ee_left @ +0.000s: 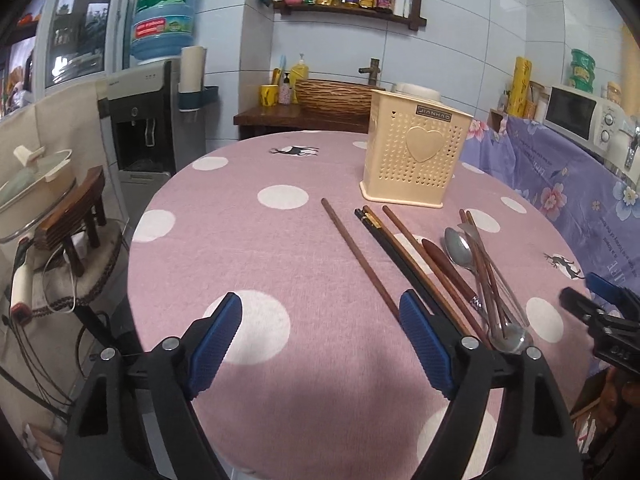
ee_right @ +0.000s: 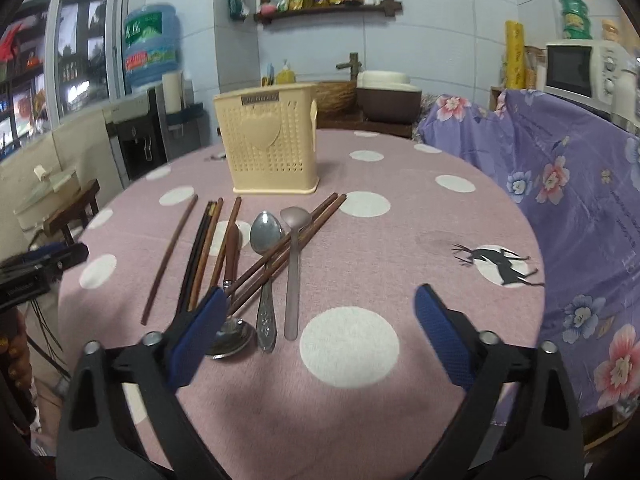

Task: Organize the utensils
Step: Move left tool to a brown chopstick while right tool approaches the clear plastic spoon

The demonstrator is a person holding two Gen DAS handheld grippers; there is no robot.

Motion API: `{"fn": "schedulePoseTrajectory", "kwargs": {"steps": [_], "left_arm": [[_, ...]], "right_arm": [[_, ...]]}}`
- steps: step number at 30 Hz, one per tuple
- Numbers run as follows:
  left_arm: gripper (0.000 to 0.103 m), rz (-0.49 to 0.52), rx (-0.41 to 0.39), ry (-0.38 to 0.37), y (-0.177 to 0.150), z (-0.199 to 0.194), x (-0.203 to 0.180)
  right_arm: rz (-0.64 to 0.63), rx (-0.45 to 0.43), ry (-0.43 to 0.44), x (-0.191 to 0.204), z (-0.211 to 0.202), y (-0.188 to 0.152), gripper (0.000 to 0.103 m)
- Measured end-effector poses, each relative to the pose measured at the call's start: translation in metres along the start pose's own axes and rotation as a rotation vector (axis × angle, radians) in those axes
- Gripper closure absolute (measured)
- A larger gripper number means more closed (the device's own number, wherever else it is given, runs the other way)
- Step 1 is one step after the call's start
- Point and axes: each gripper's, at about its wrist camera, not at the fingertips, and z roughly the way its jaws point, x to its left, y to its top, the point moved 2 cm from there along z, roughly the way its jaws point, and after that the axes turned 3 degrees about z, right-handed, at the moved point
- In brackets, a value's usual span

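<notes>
A cream perforated utensil holder (ee_left: pixel 416 152) (ee_right: pixel 269 140) stands upright on the round pink polka-dot table (ee_left: pixel 280 240) (ee_right: pixel 400 240). In front of it lie several brown and black chopsticks (ee_left: pixel 360 256) (ee_right: pixel 200 252), a metal spoon (ee_left: pixel 460 248) (ee_right: pixel 265 236), a grey plastic spoon (ee_right: pixel 294 264) and a ladle-like spoon bowl (ee_right: pixel 232 338). My left gripper (ee_left: pixel 320 336) is open and empty above the table, left of the pile. My right gripper (ee_right: pixel 320 328) is open and empty, just right of the utensils; it also shows in the left wrist view (ee_left: pixel 600 300).
A purple floral cloth (ee_left: pixel 560 184) (ee_right: pixel 560 184) covers furniture at the table's right, with a microwave (ee_right: pixel 580 68) behind. A water dispenser (ee_left: pixel 144 120) and a small stool with a pot (ee_left: pixel 60 208) stand at the left. A wooden counter (ee_left: pixel 296 116) lies behind.
</notes>
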Motion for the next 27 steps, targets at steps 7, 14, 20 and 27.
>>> {"fn": "schedulePoseTrajectory", "kwargs": {"steps": [7, 14, 20, 27], "left_arm": [[0.027, 0.034, 0.065, -0.022, 0.01, 0.024, -0.007], [0.027, 0.035, 0.102, -0.022, 0.01, 0.036, -0.003], [0.027, 0.037, 0.113, -0.033, 0.012, 0.043, -0.006], [0.027, 0.043, 0.118, -0.044, 0.015, 0.047, -0.012]], "right_arm": [[-0.008, 0.165, 0.034, 0.005, 0.058, 0.009, 0.049], [0.001, 0.22, 0.018, 0.007, 0.081, 0.01, 0.074], [0.132, 0.223, 0.076, -0.012, 0.085, 0.015, 0.094], [0.281, 0.156, 0.015, -0.06, 0.07, 0.02, 0.094]]}}
